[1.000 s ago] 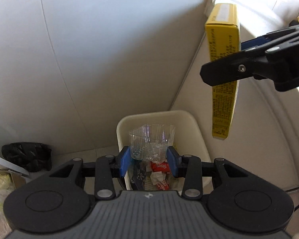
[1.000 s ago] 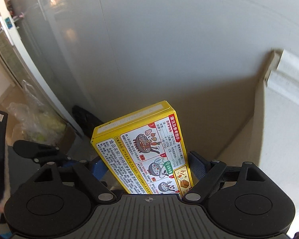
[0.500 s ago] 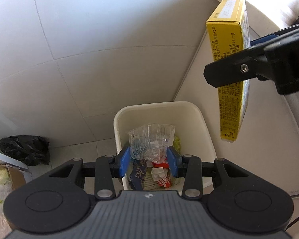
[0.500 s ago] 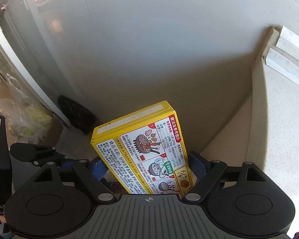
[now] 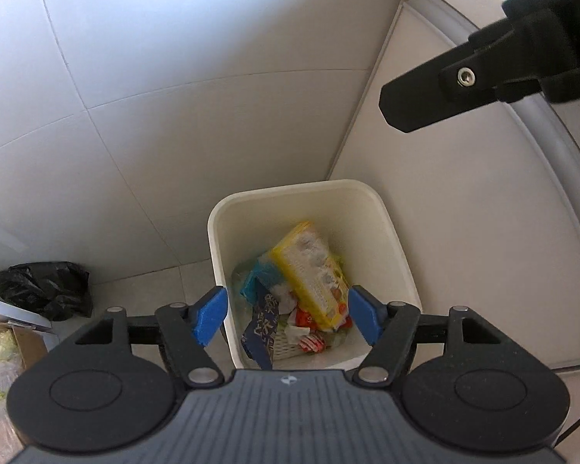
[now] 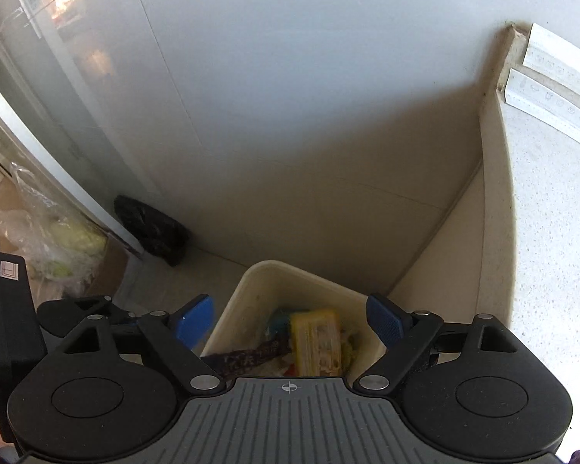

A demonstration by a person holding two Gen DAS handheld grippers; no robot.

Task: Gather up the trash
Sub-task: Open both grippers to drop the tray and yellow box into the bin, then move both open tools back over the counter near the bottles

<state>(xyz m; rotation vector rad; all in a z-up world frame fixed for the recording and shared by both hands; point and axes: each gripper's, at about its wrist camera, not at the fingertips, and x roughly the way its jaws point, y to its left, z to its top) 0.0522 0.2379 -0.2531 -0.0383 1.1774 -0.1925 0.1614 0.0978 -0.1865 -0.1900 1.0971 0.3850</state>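
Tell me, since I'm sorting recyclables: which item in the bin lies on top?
The yellow box lies on top, tilted across the white bin; the blue wrapper and red-and-white packets sit beneath it.

Cream rectangular plastic waste bin (image 5: 396, 247): smooth, slightly satin walls. Inside it, yellow printed cardboard box (image 5: 309, 274): glossy face. Beside the box, dark blue patterned wrapper (image 5: 261, 324) and red-and-white crumpled wrappers (image 5: 305, 336): thin film or paper, which one cannot be told.

Left gripper (image 5: 286, 313) and right gripper (image 6: 288, 323): matt black plastic links, ribbed grey housing, bright metal pivot pins. Fingers (image 5: 210, 315): blue pads, finely textured.

Pale grey wall tiles (image 5: 174, 77): smooth, low sheen. Crumpled black plastic bag (image 5: 44, 290): glossy. White speckled worktop (image 6: 553, 212): stone-like, smooth.
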